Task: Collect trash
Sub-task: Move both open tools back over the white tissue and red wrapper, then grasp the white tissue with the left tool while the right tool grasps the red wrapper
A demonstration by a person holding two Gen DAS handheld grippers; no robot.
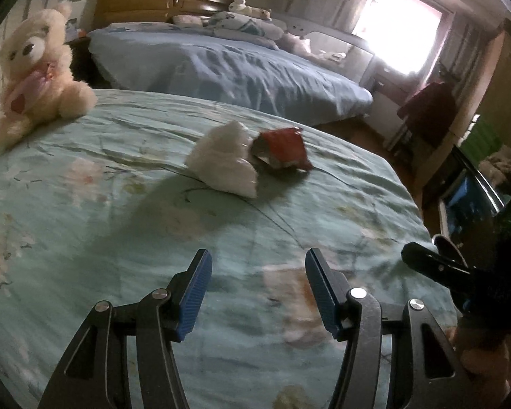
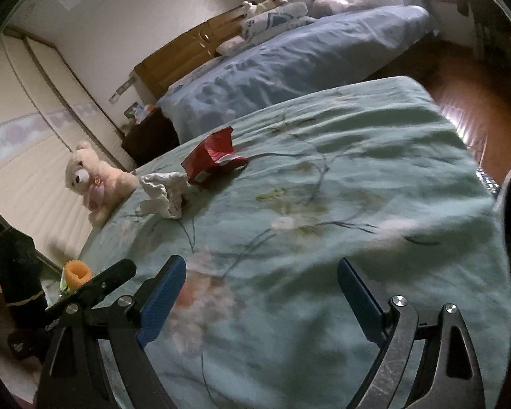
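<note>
Both claws, left gripper [image 1: 258, 293] and right gripper [image 2: 261, 301], hang wide open and empty over the green bedspread [image 1: 119, 204], ready; ahead lie white crumpled paper [image 1: 225, 163] touching red wrapper [image 1: 282, 150].

My left black metal gripper [image 1: 258, 274] has blue ridged pads [image 1: 194, 294] and shiny round screws; my right black metal gripper [image 2: 261, 283] looks the same.

On the bed [image 1: 119, 204], tissue wad [image 1: 225, 160] touches wrapper [image 1: 282, 150] — teddy bear [image 1: 37, 68] far left.
</note>
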